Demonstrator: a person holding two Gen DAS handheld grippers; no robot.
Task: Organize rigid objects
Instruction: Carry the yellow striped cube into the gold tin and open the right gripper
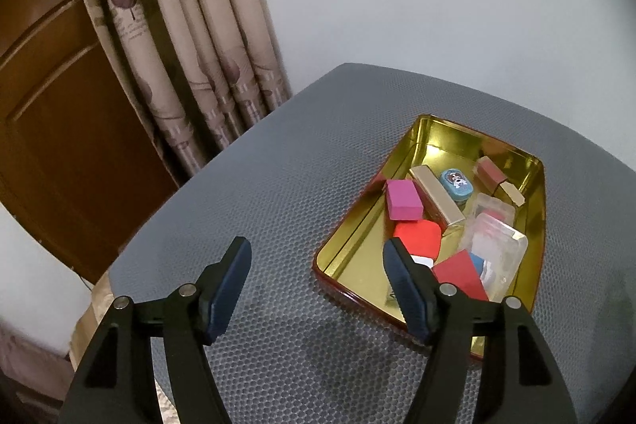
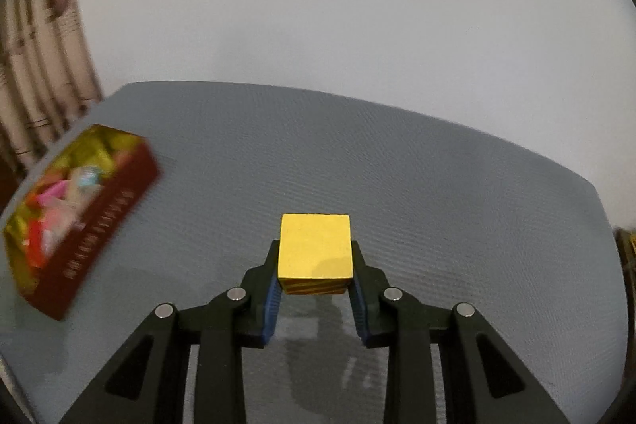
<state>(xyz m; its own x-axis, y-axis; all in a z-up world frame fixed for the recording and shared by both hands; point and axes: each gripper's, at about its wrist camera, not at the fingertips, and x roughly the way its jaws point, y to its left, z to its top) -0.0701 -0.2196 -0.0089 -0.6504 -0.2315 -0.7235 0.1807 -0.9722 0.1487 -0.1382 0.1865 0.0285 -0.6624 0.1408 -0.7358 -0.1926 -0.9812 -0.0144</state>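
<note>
A gold-lined tin tray [image 1: 349, 249] with dark red outer walls lies on the grey mat at the right of the left wrist view. It holds a magenta block [image 1: 403, 200], a red block [image 1: 419, 235], a gold bar [image 1: 437, 199], a small blue oval tin [image 1: 457, 184] and clear plastic boxes [image 1: 495, 245]. My left gripper [image 1: 318, 265] stands open at the tray's near left corner, nothing between its fingers. In the right wrist view my right gripper [image 2: 314, 261] is shut on a yellow cube [image 2: 316, 251], held above the mat. The tray [image 2: 103, 225] lies blurred at the left.
A grey honeycomb mat [image 1: 258, 193] covers the surface and runs wide to the right of the tray [image 2: 397, 165]. Patterned curtains [image 1: 190, 46] and a brown wooden door [image 1: 51, 106] stand behind the mat's left edge. A pale wall fills the background.
</note>
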